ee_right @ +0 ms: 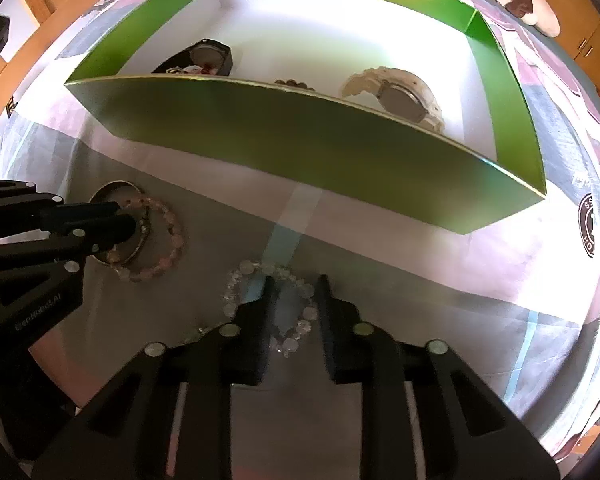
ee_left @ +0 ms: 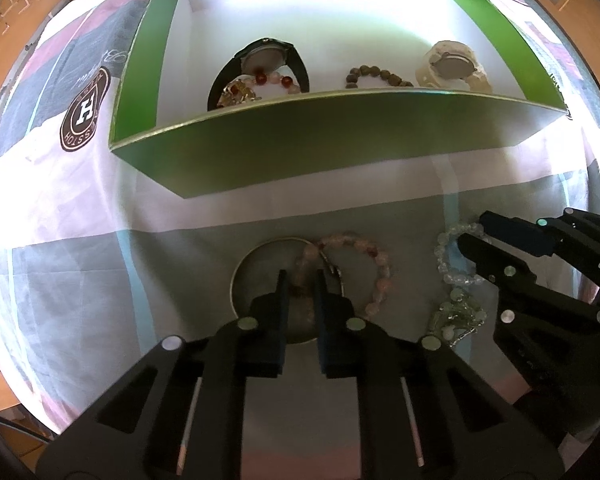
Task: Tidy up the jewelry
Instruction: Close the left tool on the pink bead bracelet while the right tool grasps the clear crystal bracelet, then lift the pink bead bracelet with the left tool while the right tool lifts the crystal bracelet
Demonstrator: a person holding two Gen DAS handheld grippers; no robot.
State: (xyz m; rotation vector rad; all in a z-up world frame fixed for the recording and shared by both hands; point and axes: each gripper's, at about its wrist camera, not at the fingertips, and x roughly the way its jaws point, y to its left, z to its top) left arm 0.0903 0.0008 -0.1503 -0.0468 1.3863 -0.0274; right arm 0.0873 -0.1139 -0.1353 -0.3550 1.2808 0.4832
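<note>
Now, nearest first.
Left gripper [ee_left: 300, 280]: black two-finger tool, fingers narrow, straddling one side of the pink stone-bead bracelet [ee_left: 364, 272]; whether the pads already press the beads I cannot tell.
Pink bracelet's place: on the patchwork cloth [ee_left: 100, 264], draped partly over a plain round metal bangle [ee_left: 256, 248], on the near side of the box.
Right gripper [ee_right: 294, 288]: fingers part-way apart, either side of a run of the clear glass-bead bracelet [ee_right: 268, 300]; they look not yet closed on it.
Clear bracelet's place: flat on the cloth, to the right of the pink one, apart from it.
Pale green beaded piece [ee_left: 456, 316]: a small tangle just near of the clear bracelet, partly under the right tool.
Green cardboard box with white floor [ee_left: 340, 136]: beyond both bracelets, its near wall facing the grippers.
Inside the box: black strap watch [ee_left: 268, 60] toward the left wall, cream strap watch [ee_left: 452, 66] toward the right, brown wooden-bead bracelet [ee_left: 376, 76] between them.
Risk: lifting the pink bracelet may drag the bangle along, since they overlap; round beads could roll out of a light pinch; a low carry could catch the box's near wall.
Hidden: the near wall cuts off the lower parts of the things inside; red and amber beads beside the black watch are too blurred to sort out.
</note>
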